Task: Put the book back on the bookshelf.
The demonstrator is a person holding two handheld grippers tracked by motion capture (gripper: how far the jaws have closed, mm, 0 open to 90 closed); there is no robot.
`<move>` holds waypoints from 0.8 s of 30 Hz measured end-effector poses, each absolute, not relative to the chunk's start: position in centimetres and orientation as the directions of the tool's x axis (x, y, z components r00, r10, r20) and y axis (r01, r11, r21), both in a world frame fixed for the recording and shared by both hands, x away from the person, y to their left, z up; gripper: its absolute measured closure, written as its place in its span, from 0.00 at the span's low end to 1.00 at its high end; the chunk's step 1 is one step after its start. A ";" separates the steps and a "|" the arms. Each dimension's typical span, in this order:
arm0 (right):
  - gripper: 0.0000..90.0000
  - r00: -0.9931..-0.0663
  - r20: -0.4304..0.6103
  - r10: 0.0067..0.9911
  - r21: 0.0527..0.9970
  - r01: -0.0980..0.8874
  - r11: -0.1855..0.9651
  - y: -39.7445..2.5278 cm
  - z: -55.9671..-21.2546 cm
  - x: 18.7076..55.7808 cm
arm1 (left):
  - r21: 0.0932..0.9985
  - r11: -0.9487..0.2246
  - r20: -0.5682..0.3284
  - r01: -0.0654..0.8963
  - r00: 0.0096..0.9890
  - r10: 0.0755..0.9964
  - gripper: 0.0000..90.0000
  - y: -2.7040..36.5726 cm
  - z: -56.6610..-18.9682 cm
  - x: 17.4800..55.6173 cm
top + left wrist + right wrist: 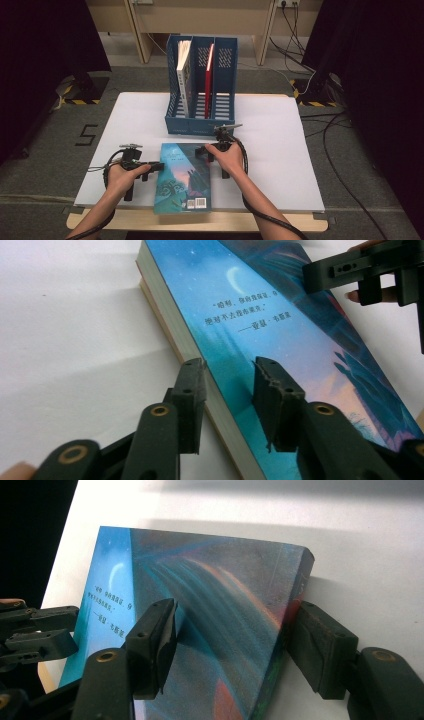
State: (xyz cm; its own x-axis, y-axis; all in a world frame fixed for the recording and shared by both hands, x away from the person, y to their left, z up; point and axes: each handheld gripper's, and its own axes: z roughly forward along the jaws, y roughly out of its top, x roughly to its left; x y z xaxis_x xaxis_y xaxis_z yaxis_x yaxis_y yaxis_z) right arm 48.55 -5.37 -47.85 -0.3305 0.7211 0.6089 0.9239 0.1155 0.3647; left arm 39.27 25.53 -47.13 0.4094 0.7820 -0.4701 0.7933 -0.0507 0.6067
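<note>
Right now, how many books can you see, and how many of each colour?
Blue books: 1, the blue book lying flat on the table
White books: 1, the white book standing in the file rack
Red books: 1, the red book in the rack's middle slot
Total: 3 books

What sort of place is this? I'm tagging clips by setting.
Probably a lab or recording workspace rather than a home: a white-topped table flanked by dark curtains, hazard-striped tape on the floor, and loose cables running to wall sockets.

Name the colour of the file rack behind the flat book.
Blue: the rack has perforated blue walls. The high view shows it best.
</note>
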 end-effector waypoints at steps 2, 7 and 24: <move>0.44 -0.327 0.607 0.724 0.360 0.926 0.116 -5.3 -47.8 48.6 | 0.604 -0.046 -0.475 0.796 0.406 0.781 0.73 25.5 -47.2 39.3; 0.51 -0.287 0.631 0.720 0.332 0.940 0.084 -5.4 -47.8 48.6 | 0.598 -0.048 -0.470 0.800 0.399 0.787 0.73 25.5 -47.1 39.3; 0.64 -0.305 0.600 0.740 0.362 0.928 0.089 -5.2 -45.7 48.3 | 0.587 -0.072 -0.444 0.806 0.396 0.804 0.73 25.5 -46.7 39.3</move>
State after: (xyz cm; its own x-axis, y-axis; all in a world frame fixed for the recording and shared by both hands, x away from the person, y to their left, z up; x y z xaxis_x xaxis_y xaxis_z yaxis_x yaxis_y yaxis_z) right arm 48.28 -5.24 -45.67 -0.3047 0.7398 0.5999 0.9280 0.0889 0.3618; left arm 39.31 25.52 -46.75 0.3960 0.8035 -0.4445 0.8060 -0.0723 0.5875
